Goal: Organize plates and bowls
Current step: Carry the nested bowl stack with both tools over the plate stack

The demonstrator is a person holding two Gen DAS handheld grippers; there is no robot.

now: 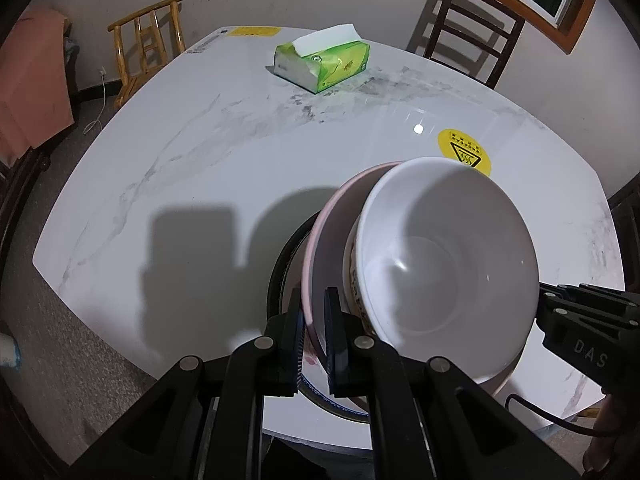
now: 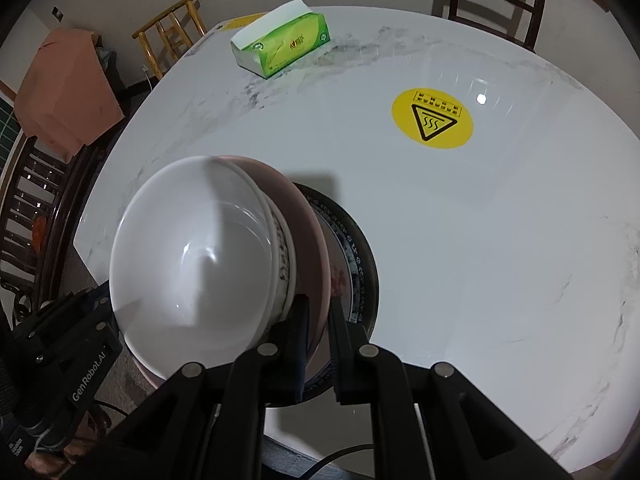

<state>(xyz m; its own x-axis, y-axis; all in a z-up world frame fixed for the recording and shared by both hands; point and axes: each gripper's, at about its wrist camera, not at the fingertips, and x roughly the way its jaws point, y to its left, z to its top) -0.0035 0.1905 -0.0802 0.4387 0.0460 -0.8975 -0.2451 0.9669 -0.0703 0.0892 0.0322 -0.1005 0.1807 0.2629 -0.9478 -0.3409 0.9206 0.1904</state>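
A white bowl sits nested in a pink bowl, over a plate with a dark patterned rim lying on the white marble table. My left gripper is shut on the pink bowl's near rim. The right wrist view shows the same stack: white bowl, pink bowl, dark-rimmed plate. My right gripper is shut on the pink bowl's rim from the opposite side. The other gripper's body shows in each view, at the right and at the left.
A green tissue box lies at the table's far side. A round yellow warning sticker is on the tabletop right of the stack. A yellow wooden chair and a dark chair stand beyond the table.
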